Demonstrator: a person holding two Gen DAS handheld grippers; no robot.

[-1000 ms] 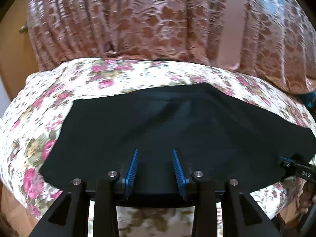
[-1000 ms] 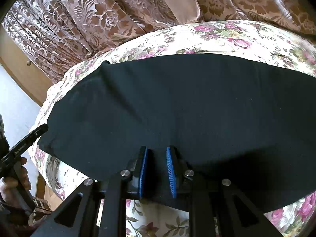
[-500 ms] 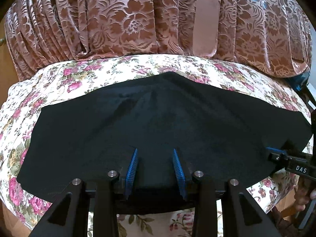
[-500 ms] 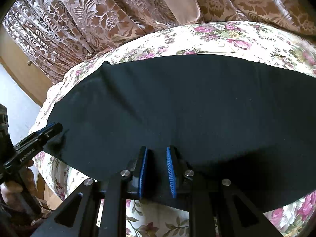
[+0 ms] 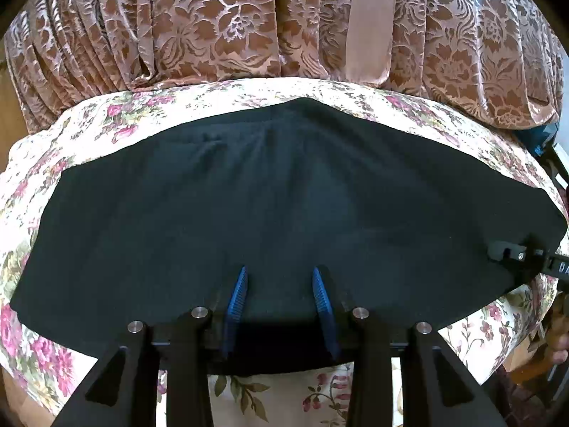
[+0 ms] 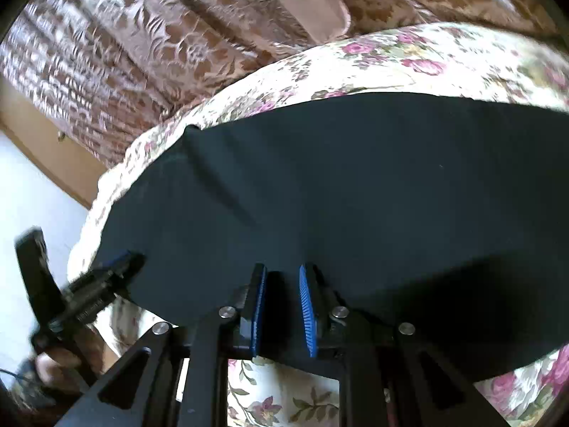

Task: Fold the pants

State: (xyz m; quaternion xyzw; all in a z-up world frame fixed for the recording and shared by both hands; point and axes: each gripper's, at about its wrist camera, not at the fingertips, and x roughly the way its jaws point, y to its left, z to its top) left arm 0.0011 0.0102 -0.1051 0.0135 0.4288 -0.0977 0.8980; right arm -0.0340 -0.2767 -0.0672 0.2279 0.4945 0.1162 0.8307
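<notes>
Flat beneath both spread tools (image 5: 279,286) (image 6: 282,293), dark pants (image 5: 284,195) on floral bedspread (image 5: 106,114).

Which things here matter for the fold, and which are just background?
In the job:
pants
left gripper
right gripper

Just there:
flowered bedspread
brown curtain

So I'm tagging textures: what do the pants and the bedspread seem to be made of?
Pants: dark matte cloth, seemingly a soft knit; it lies limp with shallow creases and no sheen. Bedspread: cream floral-printed woven fabric, probably cotton, matte.
</notes>
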